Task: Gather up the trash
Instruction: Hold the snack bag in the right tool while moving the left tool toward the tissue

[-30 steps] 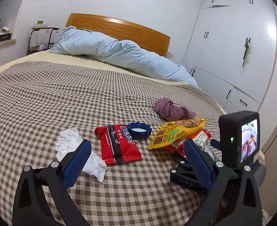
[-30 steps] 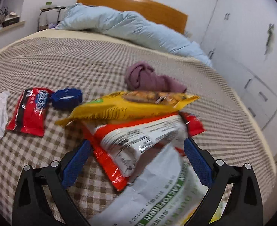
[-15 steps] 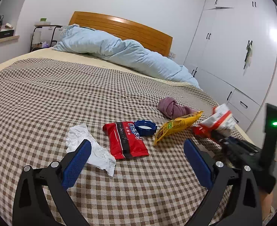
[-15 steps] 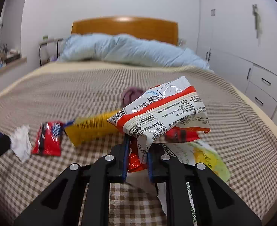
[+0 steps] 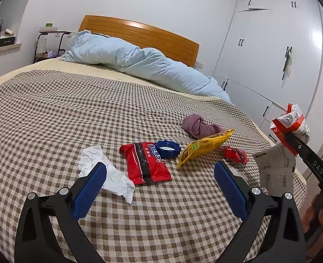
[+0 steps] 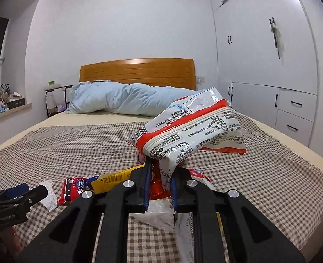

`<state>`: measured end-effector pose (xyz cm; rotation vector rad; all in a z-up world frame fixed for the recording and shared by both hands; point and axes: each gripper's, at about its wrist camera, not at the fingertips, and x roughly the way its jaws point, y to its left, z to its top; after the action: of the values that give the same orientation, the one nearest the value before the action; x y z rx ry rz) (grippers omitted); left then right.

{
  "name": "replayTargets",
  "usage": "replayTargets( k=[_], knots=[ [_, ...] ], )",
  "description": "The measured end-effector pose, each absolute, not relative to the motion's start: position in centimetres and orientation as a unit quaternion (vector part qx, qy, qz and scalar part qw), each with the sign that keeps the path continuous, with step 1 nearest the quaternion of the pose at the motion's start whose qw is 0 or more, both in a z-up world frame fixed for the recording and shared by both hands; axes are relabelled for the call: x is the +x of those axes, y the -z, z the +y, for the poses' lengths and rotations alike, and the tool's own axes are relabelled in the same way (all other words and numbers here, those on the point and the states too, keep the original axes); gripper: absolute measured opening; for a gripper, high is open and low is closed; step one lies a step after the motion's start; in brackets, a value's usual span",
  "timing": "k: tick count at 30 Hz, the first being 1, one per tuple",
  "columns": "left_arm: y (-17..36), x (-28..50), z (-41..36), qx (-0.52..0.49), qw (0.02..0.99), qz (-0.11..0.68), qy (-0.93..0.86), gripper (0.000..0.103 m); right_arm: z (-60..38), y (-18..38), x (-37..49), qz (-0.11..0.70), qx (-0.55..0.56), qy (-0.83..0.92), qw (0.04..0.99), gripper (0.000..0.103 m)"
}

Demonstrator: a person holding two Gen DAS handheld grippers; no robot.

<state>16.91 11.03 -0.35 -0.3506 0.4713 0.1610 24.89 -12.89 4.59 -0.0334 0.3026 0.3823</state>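
Note:
My right gripper point(image 6: 160, 188) is shut on a white and red snack wrapper point(image 6: 192, 129) and holds it above the bed; it also shows in the left wrist view point(image 5: 291, 122). My left gripper point(image 5: 160, 188) is open and empty, low over the checked bedspread point(image 5: 51, 114). Ahead of it lie a crumpled white tissue point(image 5: 108, 173), a red snack packet point(image 5: 145, 162), a blue bottle cap point(image 5: 168, 149), a yellow snack bag point(image 5: 205, 146) and a small red wrapper point(image 5: 236, 154). A grey printed bag point(image 5: 273, 168) lies at the bed's right edge.
A rolled purple cloth point(image 5: 198, 126) lies behind the yellow bag. A light blue duvet point(image 5: 139, 65) is bunched against the wooden headboard point(image 5: 143, 37). White wardrobes point(image 5: 271, 50) stand to the right. A clear plastic scrap point(image 6: 159, 217) lies under my right gripper.
My right gripper closed on the white and red wrapper and lifted it off the pile, up and to the right. My left gripper pulled back a little.

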Motion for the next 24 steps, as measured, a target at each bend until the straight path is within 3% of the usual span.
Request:
replayTargets(
  k=[24],
  knots=[
    [-0.1,15.5,12.4,-0.160,0.955,0.230,-0.098,0.095,-19.1,-7.4,24.3,0.097,0.124,-0.258,0.953,0.015]
  ],
)
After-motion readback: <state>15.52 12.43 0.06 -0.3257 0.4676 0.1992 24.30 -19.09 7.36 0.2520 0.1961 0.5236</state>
